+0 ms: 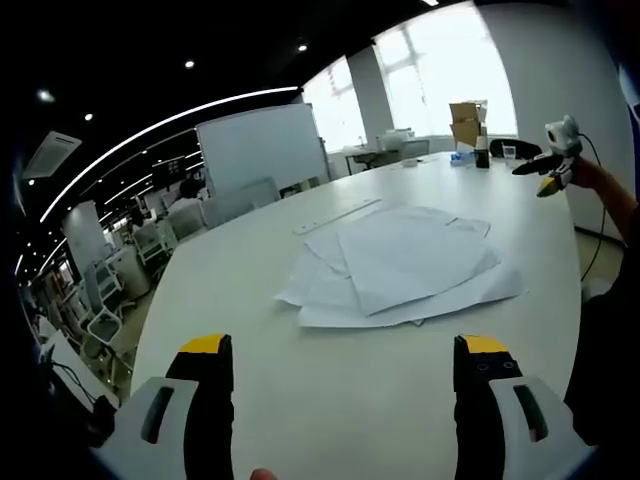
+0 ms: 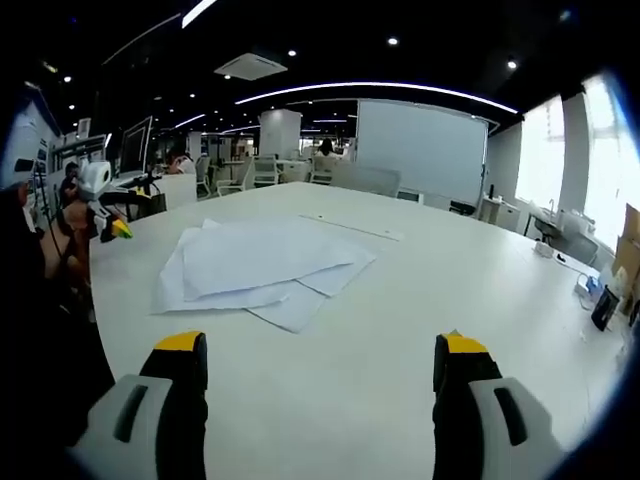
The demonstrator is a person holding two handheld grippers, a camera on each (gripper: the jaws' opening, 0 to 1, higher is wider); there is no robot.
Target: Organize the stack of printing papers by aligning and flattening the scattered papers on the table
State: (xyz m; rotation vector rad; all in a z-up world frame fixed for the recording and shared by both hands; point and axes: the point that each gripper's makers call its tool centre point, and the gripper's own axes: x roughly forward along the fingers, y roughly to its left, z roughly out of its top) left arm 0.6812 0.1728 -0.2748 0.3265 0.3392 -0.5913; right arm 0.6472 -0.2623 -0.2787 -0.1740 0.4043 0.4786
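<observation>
The scattered papers point(image 1: 400, 265) lay fanned out near the middle of the white table point(image 1: 300, 400), several sheets overlapping at skewed angles with corners poking out on all sides; in the right gripper view the same papers point(image 2: 262, 265) sat ahead and a little to the left on the table point(image 2: 400, 330). The left hand-held gripper point(image 1: 345, 395) hovered short of the pile with its yellow-tipped jaws spread wide and nothing between them, and the right hand-held gripper point(image 2: 320, 395) was likewise spread and empty, well apart from the sheets. Each gripper also appeared small at the edge of the other's view, held up off the table. The sheets looked thin, light and limp, likely to slide easily over one another and over the smooth tabletop, and to crease or curl if pinched hard at a single corner. A sensible hold would probably be at opposite outer edges of the pile, one gripper per side, nudging the edges inward to square them rather than lifting, then pressing flat on top. A long pale strip point(image 1: 335, 217) lay just beyond the papers.
</observation>
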